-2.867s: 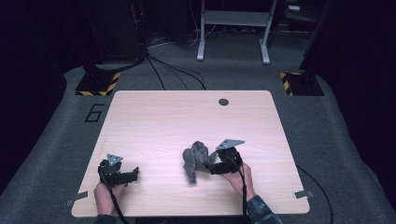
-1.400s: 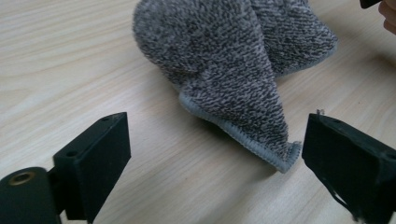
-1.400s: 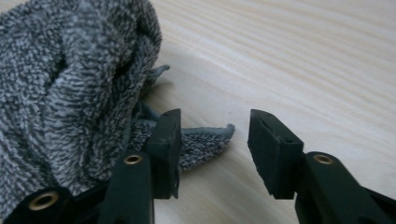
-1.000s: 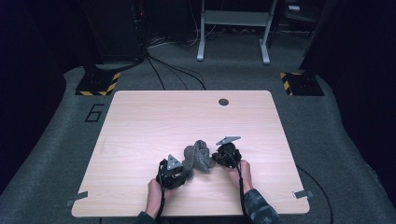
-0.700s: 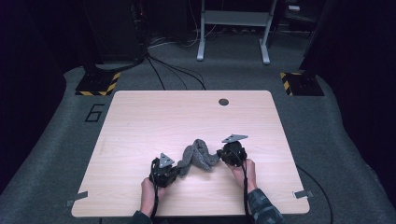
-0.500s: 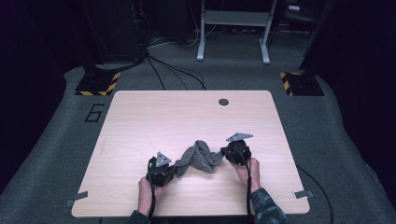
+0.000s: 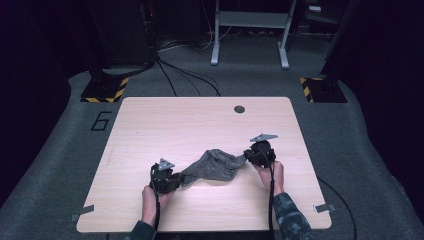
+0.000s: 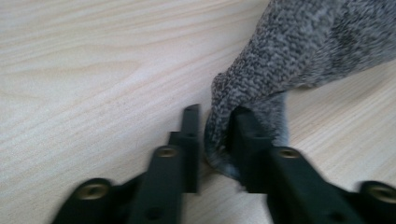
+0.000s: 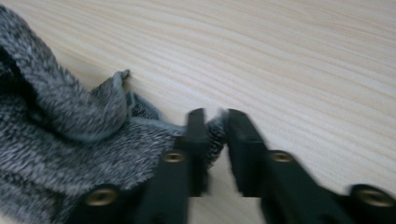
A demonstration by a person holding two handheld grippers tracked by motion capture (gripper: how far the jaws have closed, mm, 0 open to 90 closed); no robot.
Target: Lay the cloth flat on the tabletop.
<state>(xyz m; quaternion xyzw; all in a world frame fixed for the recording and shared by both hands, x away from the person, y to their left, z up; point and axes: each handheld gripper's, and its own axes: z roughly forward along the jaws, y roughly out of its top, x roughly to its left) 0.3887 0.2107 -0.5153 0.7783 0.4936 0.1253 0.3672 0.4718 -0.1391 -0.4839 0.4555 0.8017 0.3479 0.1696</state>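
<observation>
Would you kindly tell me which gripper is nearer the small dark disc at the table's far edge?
Right. The right gripper sits on the person's side of the disc, slightly right; the left gripper sits closer to the person and well left.

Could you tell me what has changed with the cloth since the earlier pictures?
Both grippers pulled apart, spreading the bunched grey cloth sideways. Left gripper and right gripper have just been opening, the cloth's ends still between their fingers. The table stayed put.
</observation>
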